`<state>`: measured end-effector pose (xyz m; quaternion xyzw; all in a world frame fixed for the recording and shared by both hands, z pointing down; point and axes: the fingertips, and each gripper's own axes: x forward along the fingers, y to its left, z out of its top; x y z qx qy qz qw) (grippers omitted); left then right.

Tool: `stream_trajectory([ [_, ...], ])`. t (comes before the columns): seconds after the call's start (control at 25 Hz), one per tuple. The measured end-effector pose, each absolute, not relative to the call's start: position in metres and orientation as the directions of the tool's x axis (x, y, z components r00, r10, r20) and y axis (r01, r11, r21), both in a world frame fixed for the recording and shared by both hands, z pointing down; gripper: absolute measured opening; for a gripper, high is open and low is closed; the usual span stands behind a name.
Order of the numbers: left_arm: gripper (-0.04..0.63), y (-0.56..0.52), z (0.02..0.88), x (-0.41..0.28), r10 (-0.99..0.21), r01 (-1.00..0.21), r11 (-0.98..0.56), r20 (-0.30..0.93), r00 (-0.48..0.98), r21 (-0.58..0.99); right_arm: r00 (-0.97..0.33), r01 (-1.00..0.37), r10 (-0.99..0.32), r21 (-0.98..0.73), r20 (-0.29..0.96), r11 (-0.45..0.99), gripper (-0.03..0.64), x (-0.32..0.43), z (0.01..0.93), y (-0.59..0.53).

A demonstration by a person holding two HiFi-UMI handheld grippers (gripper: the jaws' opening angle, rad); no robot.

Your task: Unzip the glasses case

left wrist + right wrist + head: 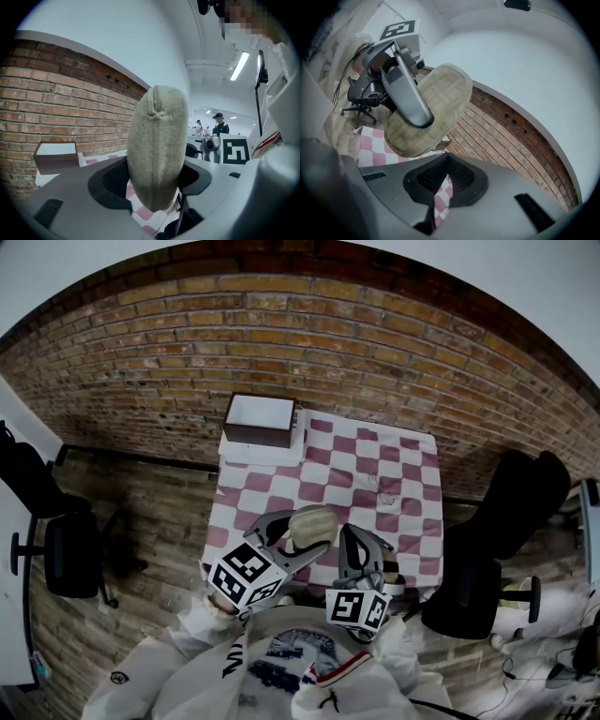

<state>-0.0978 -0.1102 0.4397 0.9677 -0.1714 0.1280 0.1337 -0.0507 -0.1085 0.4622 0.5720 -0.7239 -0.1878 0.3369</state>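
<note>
The beige fabric-covered oval glasses case [158, 140] stands on end between the jaws of the left gripper [309, 531]. These jaws are spread about as wide as the case is thick and press on its two broad faces, one black pad on each side. The lower tip of the case hangs just below the pads, and most of its length rises beyond them. Held this way, the narrow edge with the puckered zip seam [157, 111] faces out from the jaws, which I judge is meant to leave the zip free for the other tool instead of covered by a pad. The right gripper [446, 158] has its jaws pressed fully together with nothing visible between them. The case sits just ahead of and above their tips, its rim very near them, and whether a thin zip tab is nipped there cannot be told. Both grippers are held above the pink-and-white checked cloth [375, 465], seen below the jaws, probably so the case can be turned freely. The zip looks closed, so the unzipping seems not yet begun; finding and pinching the pull is the likely next need.
</note>
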Motion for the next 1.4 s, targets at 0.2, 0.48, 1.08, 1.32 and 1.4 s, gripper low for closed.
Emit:
stream_trajectory([
  [0.2,0.282,-0.110,0.445,-0.098,-0.284,-0.360,-0.907,0.316,0.905,0.217,-0.110,-0.688,-0.958,0.675,0.265,0.266,0.012,-0.051,0.461,-0.109],
  [0.48,0.282,-0.110,0.454,-0.098,-0.274,-0.359,-0.908,0.341,0.899,0.217,-0.106,-0.683,-0.959,0.682,0.263,0.262,0.012,-0.051,0.459,-0.112],
  [1.08,0.282,-0.108,0.472,-0.100,-0.264,-0.361,-0.911,0.392,0.881,0.197,-0.101,-0.657,-0.967,0.713,0.235,0.243,0.012,-0.053,0.450,-0.116],
  [1.32,0.282,-0.106,0.480,-0.100,-0.259,-0.364,-0.910,0.411,0.874,0.201,-0.099,-0.650,-0.968,0.722,0.230,0.238,0.012,-0.054,0.447,-0.116],
  [1.4,0.282,-0.106,0.481,-0.101,-0.256,-0.364,-0.908,0.414,0.874,0.206,-0.100,-0.647,-0.968,0.724,0.231,0.239,0.012,-0.055,0.448,-0.116],
])
